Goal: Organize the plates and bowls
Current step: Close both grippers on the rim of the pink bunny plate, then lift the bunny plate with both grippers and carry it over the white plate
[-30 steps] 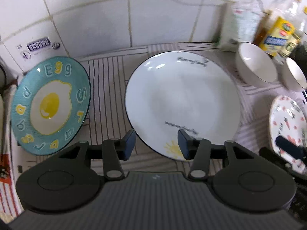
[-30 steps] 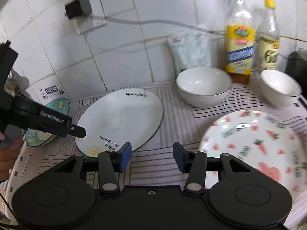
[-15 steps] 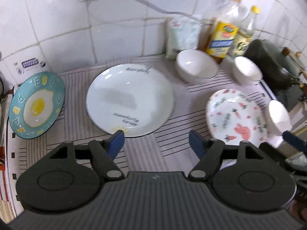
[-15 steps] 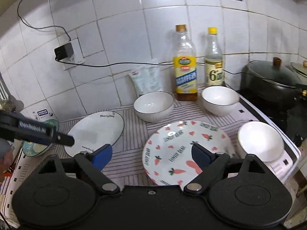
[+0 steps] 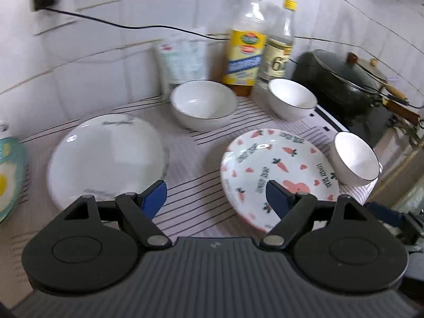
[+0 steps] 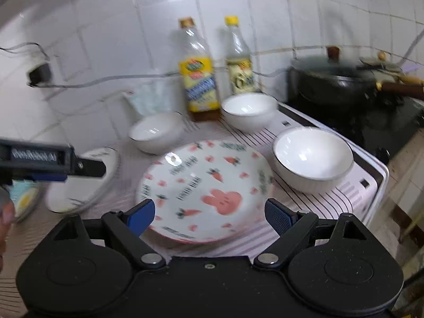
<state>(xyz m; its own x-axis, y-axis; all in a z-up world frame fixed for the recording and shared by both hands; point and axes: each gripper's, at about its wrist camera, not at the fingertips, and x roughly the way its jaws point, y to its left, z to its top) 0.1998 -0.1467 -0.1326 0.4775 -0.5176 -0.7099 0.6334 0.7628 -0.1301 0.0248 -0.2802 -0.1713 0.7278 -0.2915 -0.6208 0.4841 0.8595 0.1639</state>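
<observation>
Both views have swung away from the white plate (image 5: 106,156) toward the stove side, and both sets of fingers have just been opening, with nothing between them. I now see the tabletop (image 5: 196,196) with the carrot plate (image 6: 204,185) as my landmark: white plate to its left, egg plate (image 5: 8,177) beyond that, three bowls behind and to its right. My left gripper (image 5: 216,197) and right gripper (image 6: 209,213) are spread and empty. I'd approach the carrot plate's near rim low, straddle the edge squarely, then close gently.
</observation>
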